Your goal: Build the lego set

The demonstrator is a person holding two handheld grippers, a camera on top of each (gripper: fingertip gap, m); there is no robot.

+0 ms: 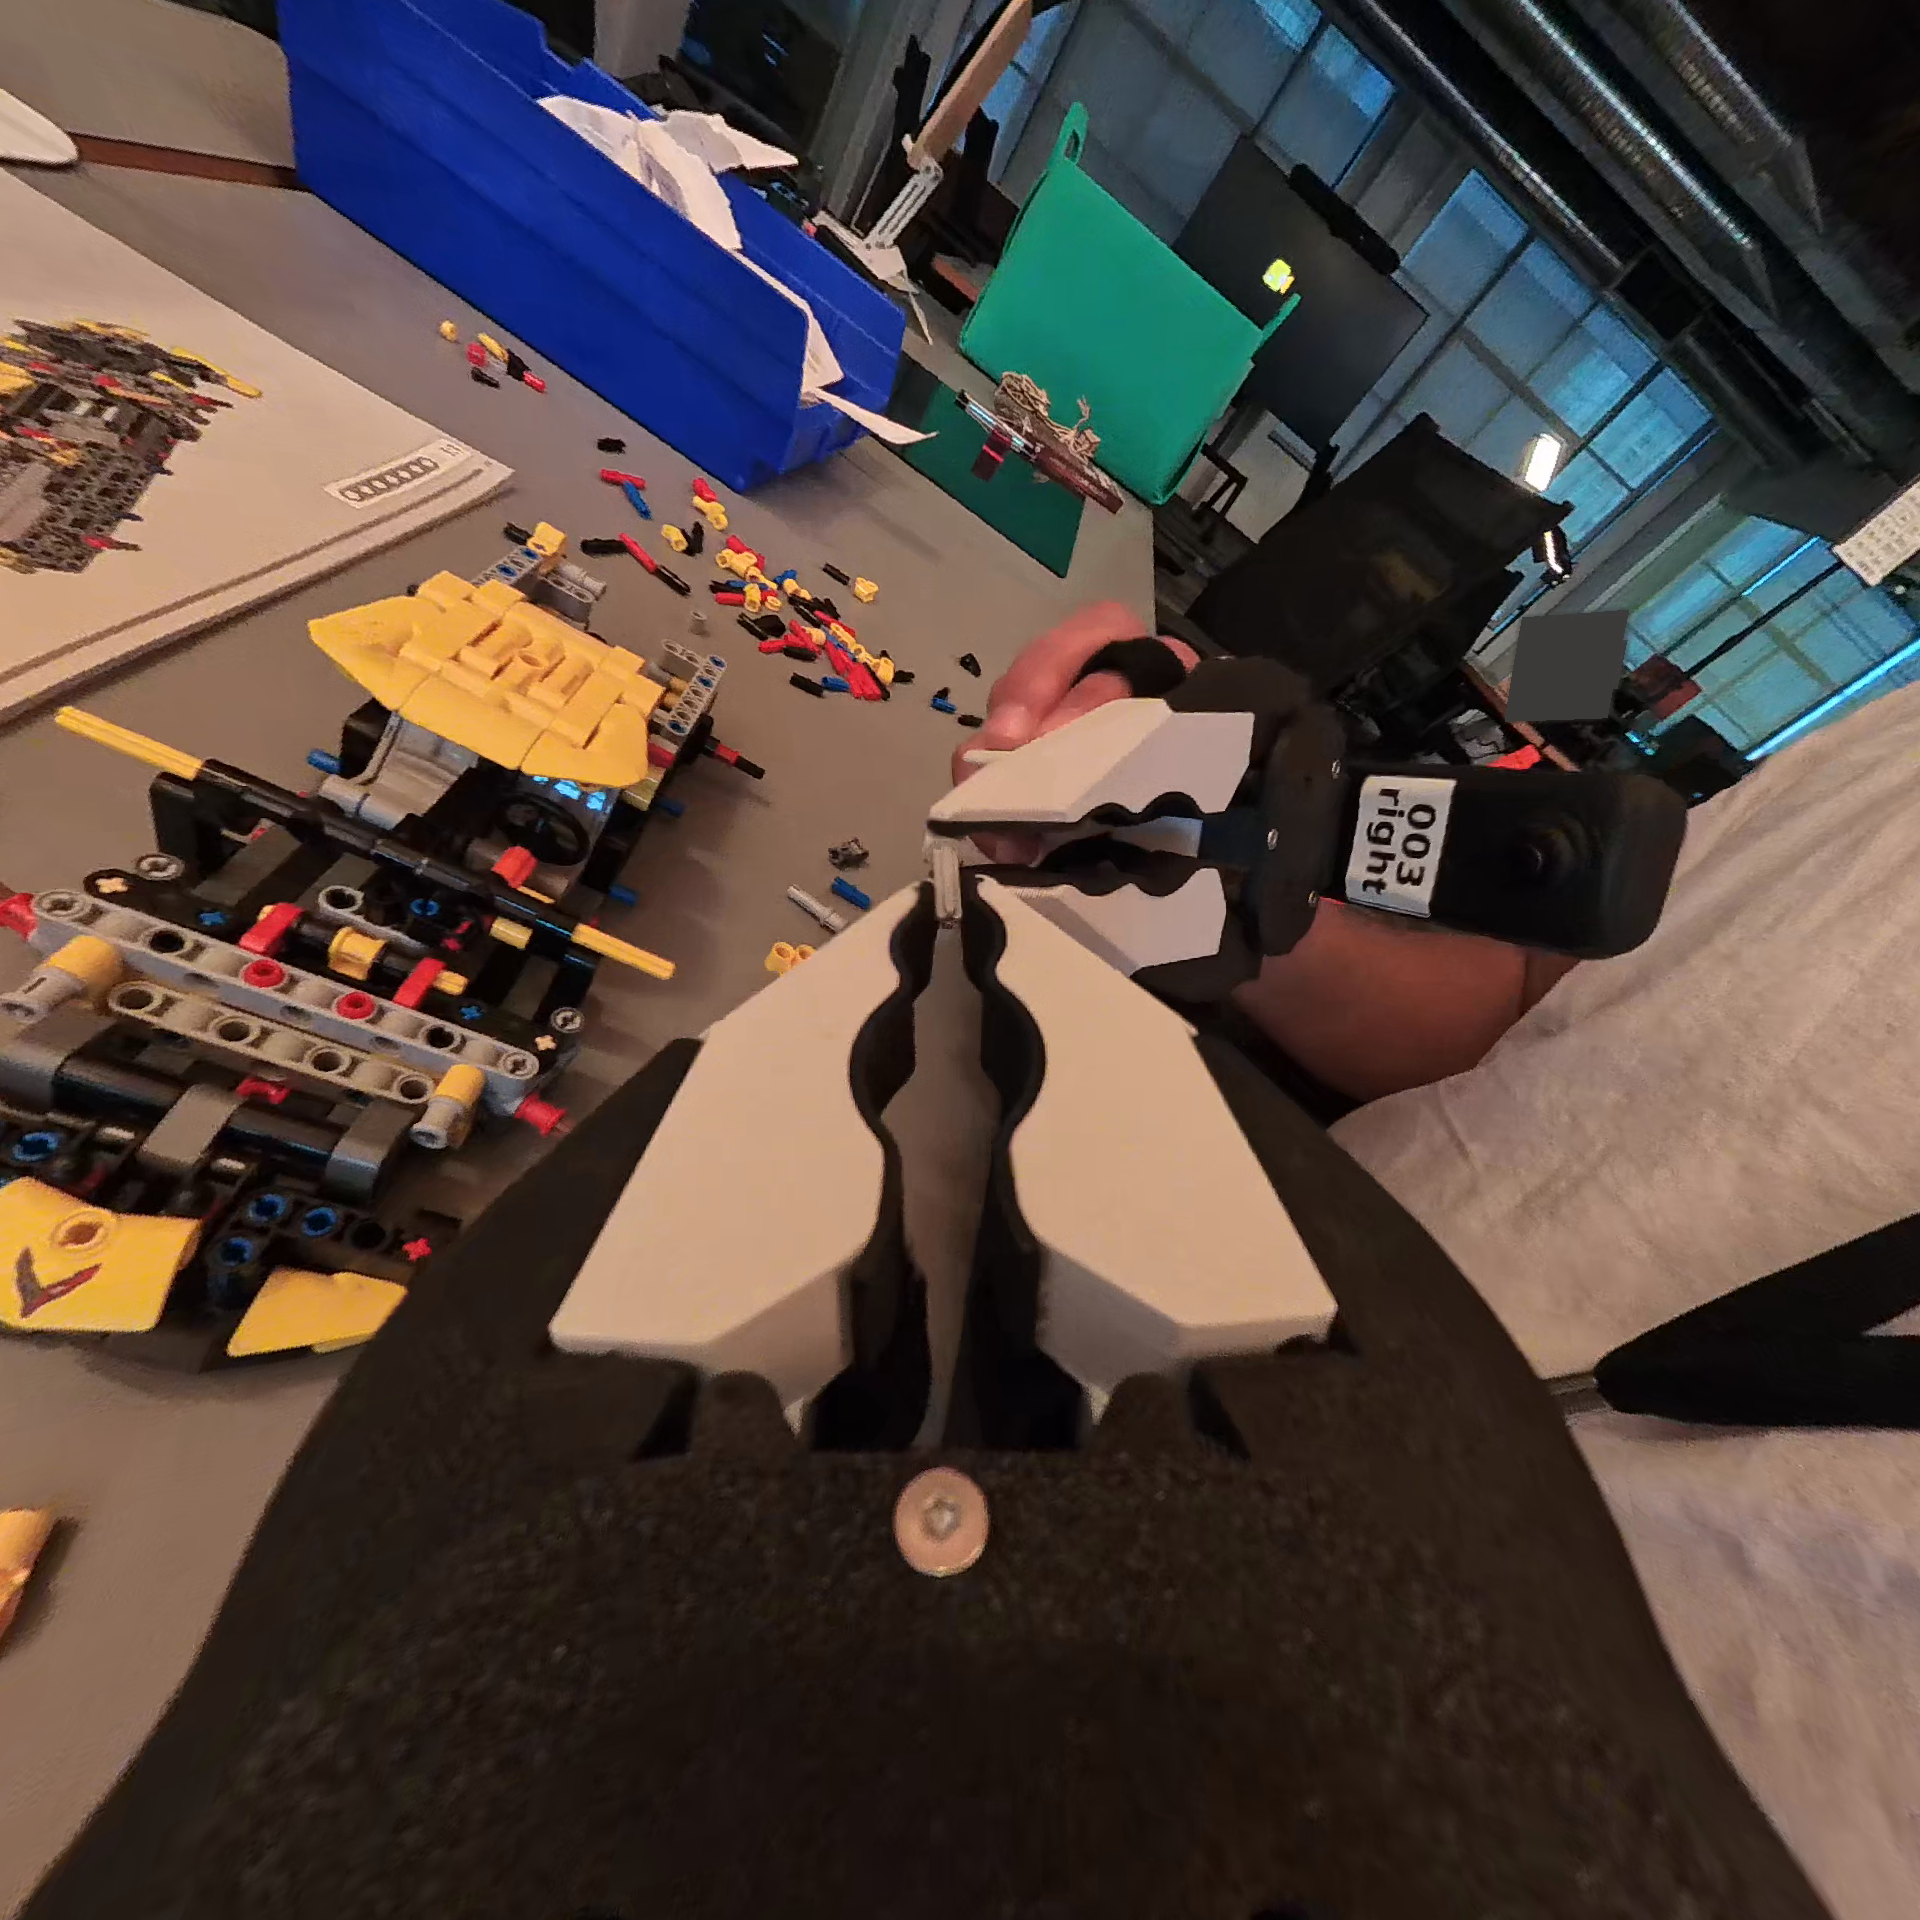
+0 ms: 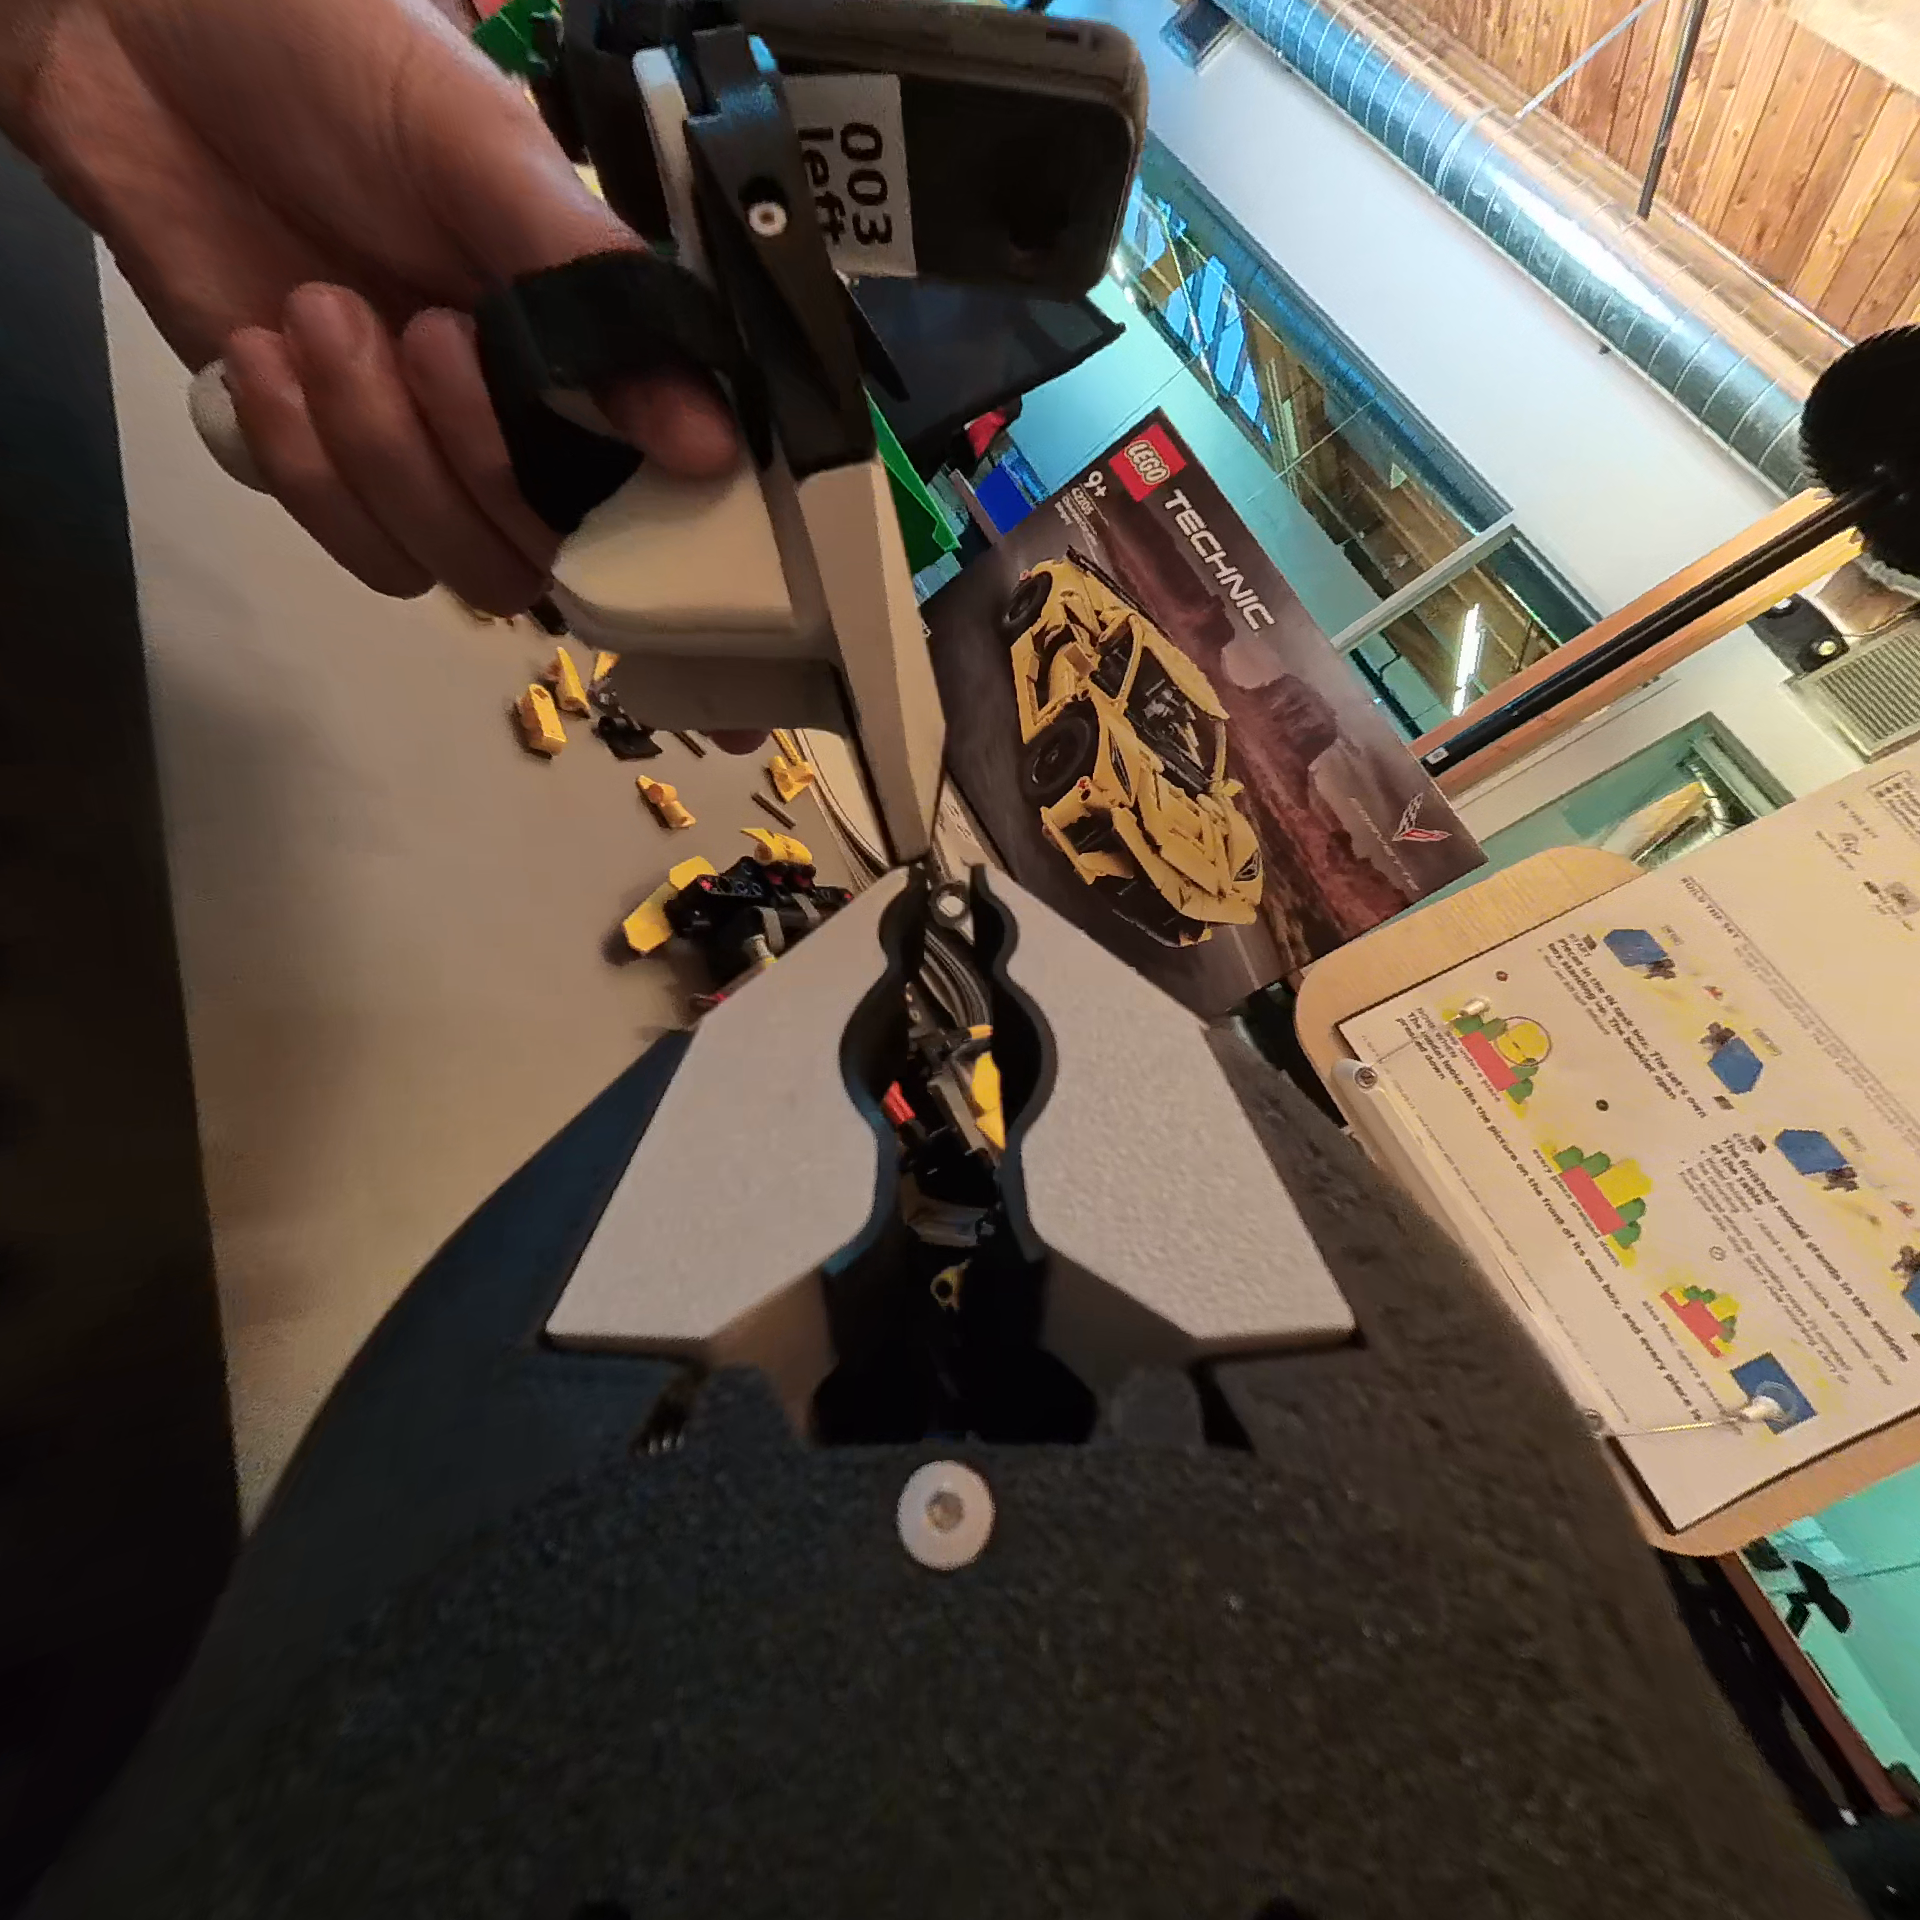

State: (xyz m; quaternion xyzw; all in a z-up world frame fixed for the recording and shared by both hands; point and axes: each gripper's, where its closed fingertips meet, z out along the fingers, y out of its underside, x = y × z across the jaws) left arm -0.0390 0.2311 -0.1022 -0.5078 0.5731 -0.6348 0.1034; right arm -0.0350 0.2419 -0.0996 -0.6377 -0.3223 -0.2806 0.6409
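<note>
The left gripper and right gripper meet tip to tip, both nipped onto one small grey lego piece above the tabletop. The part-built yellow car lies left, loose pins beyond. A blue bin holds crumpled paper bags near the far edge.

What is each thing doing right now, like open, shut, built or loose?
Left gripper: shut on the small grey piece.
Right gripper: shut on the same small grey piece.
Lego car: half built, on the table.
Small pins: loose, scattered.
Blue bin: open, papers inside.
Instruction booklet: lying flat.
</note>
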